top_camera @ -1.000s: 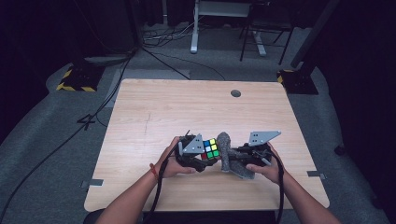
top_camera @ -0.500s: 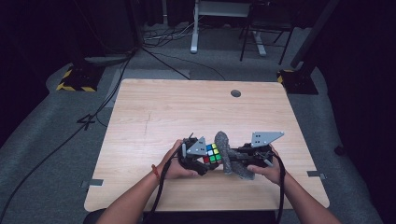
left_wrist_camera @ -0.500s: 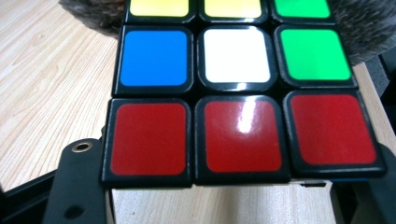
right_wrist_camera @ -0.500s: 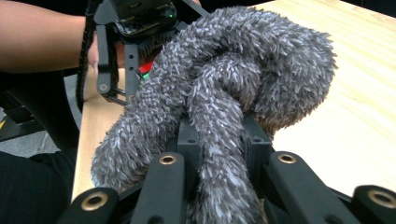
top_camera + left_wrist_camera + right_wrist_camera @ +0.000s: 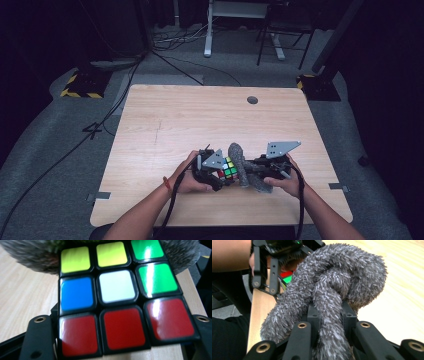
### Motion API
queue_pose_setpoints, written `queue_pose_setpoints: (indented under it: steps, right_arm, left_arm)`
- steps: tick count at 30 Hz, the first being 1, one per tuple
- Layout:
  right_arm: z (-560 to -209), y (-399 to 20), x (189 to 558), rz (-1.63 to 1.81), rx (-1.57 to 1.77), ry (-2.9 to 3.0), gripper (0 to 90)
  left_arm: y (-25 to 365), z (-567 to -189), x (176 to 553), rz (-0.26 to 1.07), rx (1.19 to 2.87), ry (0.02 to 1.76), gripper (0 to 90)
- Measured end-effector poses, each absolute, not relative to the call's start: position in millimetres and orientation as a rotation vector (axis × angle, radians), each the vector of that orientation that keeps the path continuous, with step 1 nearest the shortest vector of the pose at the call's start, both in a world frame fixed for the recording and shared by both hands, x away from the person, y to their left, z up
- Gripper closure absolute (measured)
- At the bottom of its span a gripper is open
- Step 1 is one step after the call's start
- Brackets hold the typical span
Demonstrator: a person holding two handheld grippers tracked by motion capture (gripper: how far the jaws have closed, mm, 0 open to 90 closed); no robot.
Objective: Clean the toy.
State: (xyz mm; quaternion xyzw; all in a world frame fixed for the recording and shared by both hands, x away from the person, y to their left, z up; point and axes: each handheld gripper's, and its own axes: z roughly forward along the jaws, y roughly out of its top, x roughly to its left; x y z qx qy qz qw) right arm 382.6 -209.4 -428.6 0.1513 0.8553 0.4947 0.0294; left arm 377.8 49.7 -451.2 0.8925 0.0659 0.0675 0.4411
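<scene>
Grey fuzzy cloth [image 5: 329, 290] stays pinched in the right gripper [image 5: 260, 170], jaws tight on it, so it can rub the cube [image 5: 120, 300]. That cube sits at the table's [image 5: 200, 120] near edge between the left gripper's [image 5: 212, 172] jaws, which have just been easing apart, perhaps to re-grip.

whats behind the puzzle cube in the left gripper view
A fuzzy grey cloth shows past the cube at both upper corners, with bare table beside it. The cube covers the cloth's middle.
</scene>
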Motion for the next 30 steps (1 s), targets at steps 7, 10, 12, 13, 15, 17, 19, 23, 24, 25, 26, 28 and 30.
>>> queue_pose_setpoints:
  steps: [7, 10, 12, 13, 15, 17, 19, 23, 24, 25, 26, 28, 30]
  right_arm:
    - [-436.9, -212.4, 389.6, 1.469, 0.519, 2.674, 75.4]
    - [-441.0, -211.7, 391.8, 1.452, 0.538, 2.691, 75.4]
    - [-440.4, -212.5, 391.8, 1.487, 0.538, 2.685, 75.4]
    - [-439.0, -212.8, 390.5, 1.533, 0.526, 2.674, 75.4]
    - [-433.3, -211.5, 386.5, 1.539, 0.499, 2.641, 75.4]
    - [-426.2, -210.6, 381.8, 1.575, 0.459, 2.612, 75.3]
    - [-424.5, -209.3, 379.4, 1.590, 0.439, 2.609, 75.3]
    - [-425.1, -196.0, 372.7, 1.569, 0.355, 2.662, 75.4]
    - [-426.1, -192.9, 372.0, 1.564, 0.349, 2.673, 75.4]
    - [-427.3, -189.0, 371.2, 1.537, 0.344, 2.680, 75.4]
    - [-427.8, -188.1, 371.5, 1.527, 0.338, 2.681, 75.4]
    - [-426.5, -191.8, 373.7, 1.567, 0.370, 2.657, 75.4]
    - [-423.2, -198.8, 376.1, 1.566, 0.401, 2.629, 75.4]
  left_arm:
    - [54.7, -444.0, 375.6, 0.193, 2.152, 0.153, 31.8]
    - [55.4, -443.9, 375.2, 0.204, 2.142, 0.143, 32.0]
    - [54.7, -444.3, 375.9, 0.213, 2.153, 0.154, 32.0]
    - [54.1, -444.9, 376.0, 0.222, 2.162, 0.154, 31.9]
    - [52.0, -448.3, 376.7, 0.227, 2.181, 0.158, 31.7]
    - [49.7, -450.5, 377.0, 0.229, 2.205, 0.149, 31.3]
    - [45.8, -452.8, 376.8, 0.229, 2.237, 0.155, 30.6]
    - [35.6, -458.9, 372.3, 0.240, 2.309, 0.103, 32.8]
    - [33.4, -460.9, 371.2, 0.259, 2.333, 0.093, 33.3]
    - [33.3, -461.7, 370.8, 0.273, 2.344, 0.093, 33.4]
    - [34.9, -462.2, 372.1, 0.255, 2.328, 0.097, 33.4]
    - [38.3, -459.4, 373.1, 0.264, 2.303, 0.104, 33.5]
    - [41.6, -455.1, 373.5, 0.272, 2.277, 0.120, 33.5]
